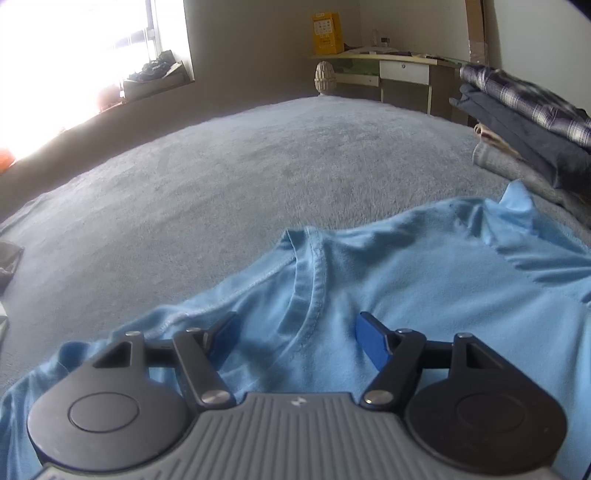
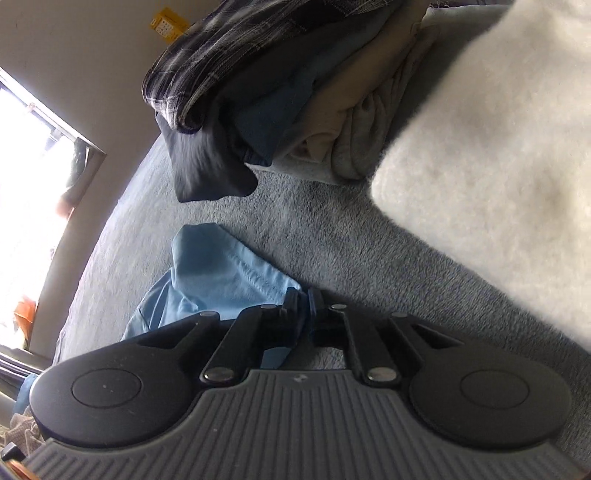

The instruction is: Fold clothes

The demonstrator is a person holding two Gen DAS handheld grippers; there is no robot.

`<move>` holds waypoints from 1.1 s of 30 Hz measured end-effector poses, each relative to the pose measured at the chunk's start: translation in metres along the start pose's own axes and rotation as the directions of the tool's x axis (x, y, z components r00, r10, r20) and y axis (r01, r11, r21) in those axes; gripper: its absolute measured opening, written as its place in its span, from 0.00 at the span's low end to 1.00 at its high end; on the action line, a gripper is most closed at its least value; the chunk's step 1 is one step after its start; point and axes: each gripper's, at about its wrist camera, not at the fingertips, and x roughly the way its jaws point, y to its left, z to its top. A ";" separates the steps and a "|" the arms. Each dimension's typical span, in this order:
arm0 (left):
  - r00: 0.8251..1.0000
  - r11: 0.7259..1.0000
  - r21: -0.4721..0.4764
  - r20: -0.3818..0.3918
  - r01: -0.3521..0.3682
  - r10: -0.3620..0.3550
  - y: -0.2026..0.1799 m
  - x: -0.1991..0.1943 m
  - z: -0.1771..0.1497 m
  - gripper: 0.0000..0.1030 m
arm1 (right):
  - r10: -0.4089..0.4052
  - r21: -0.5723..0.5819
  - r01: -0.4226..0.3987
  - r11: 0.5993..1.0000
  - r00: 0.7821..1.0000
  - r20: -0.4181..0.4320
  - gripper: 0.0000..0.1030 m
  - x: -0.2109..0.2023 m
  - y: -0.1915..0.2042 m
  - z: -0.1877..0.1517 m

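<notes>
Light-blue T-shirt (image 1: pixel 424 280) lies spread on the grey bed (image 1: pixel 240 177), near the stack of folded clothes (image 1: pixel 532 125) at the bed's far right edge. Left hand-held gripper (image 1: pixel 295 336) hovers wide open and empty over the collar. Right hand-held gripper (image 2: pixel 303 306) is clamped on a shirt edge. Risk: a one-sided pull may drag or bunch the shirt, or the thin hem may slip out.

No legible text, number or brand name is found in either view. A small pale emblem (image 1: pixel 296 400) is stamped on the ribbed grey housing of the left gripper, and a like emblem (image 2: pixel 297 377) on that of the right; neither can be read. Printed rows are carried on the yellow box (image 1: pixel 325 34), but are too small to decipher.
</notes>
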 end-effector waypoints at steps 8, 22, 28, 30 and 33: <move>0.990 0.972 0.197 0.018 0.131 -0.137 -0.050 -0.010 0.074 0.69 | 0.078 0.038 -0.078 0.996 0.997 -0.006 0.05 0.012 -0.013 0.000; 0.937 0.933 0.132 -0.144 0.336 -0.317 -0.190 0.093 0.141 0.63 | 0.213 -0.013 -0.213 0.977 0.977 -0.012 0.04 0.018 -0.034 0.005; 0.933 0.928 0.161 -0.187 0.337 -0.306 -0.209 0.108 0.129 0.18 | 0.226 -0.013 -0.226 0.974 0.974 -0.023 0.04 0.018 -0.040 0.004; 0.934 0.928 0.159 -0.179 0.338 -0.309 -0.211 0.107 0.125 0.08 | 0.224 -0.026 -0.224 0.974 0.974 -0.021 0.04 0.018 -0.039 0.004; 0.933 0.929 0.126 -0.143 0.348 -0.330 -0.207 0.098 0.126 0.04 | 0.216 -0.057 -0.216 0.975 0.976 -0.007 0.02 0.018 -0.033 0.004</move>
